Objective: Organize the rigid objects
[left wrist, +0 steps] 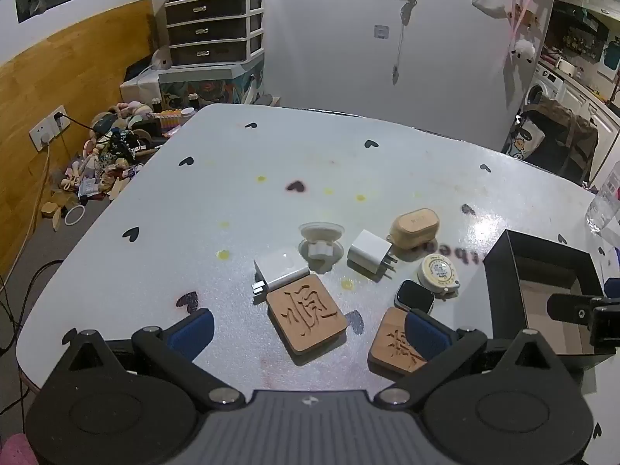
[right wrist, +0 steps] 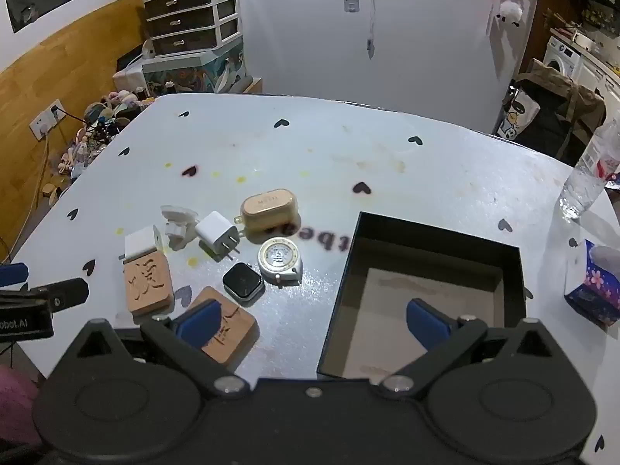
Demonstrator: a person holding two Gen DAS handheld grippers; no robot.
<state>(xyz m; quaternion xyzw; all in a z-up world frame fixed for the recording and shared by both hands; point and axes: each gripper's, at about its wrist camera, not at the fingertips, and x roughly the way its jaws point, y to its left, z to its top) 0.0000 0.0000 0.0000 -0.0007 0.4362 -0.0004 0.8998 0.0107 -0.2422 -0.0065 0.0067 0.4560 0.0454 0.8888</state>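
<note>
While both claws are held spread wide and empty above the near edge of the white table, nothing is gripped by either. In the left wrist view, the left gripper is seen with its blue pads well apart; a carved wooden tile lies on the table between them, untouched, and a second wooden tile is partly hidden behind the pad at 3 o'clock. A white adapter lies touching the first tile's far edge, at 11 o'clock from it. A clear suction-cup piece is found just beyond, with a white plug charger at its 3 o'clock. A tan earbud case lies at 1 o'clock from the charger, a round tape measure at 4 o'clock from it, and a dark smartwatch face just beside the tape measure at 7 o'clock.

In the right wrist view, the right gripper is seen released, one pad over the second tile and the other over the open black box, which stands at 3 o'clock from the cluster and holds nothing that can be seen. A clear water bottle stands at 2 o'clock from the box, and a flowered tissue pack is placed at its 3 o'clock, near the table edge.
</note>
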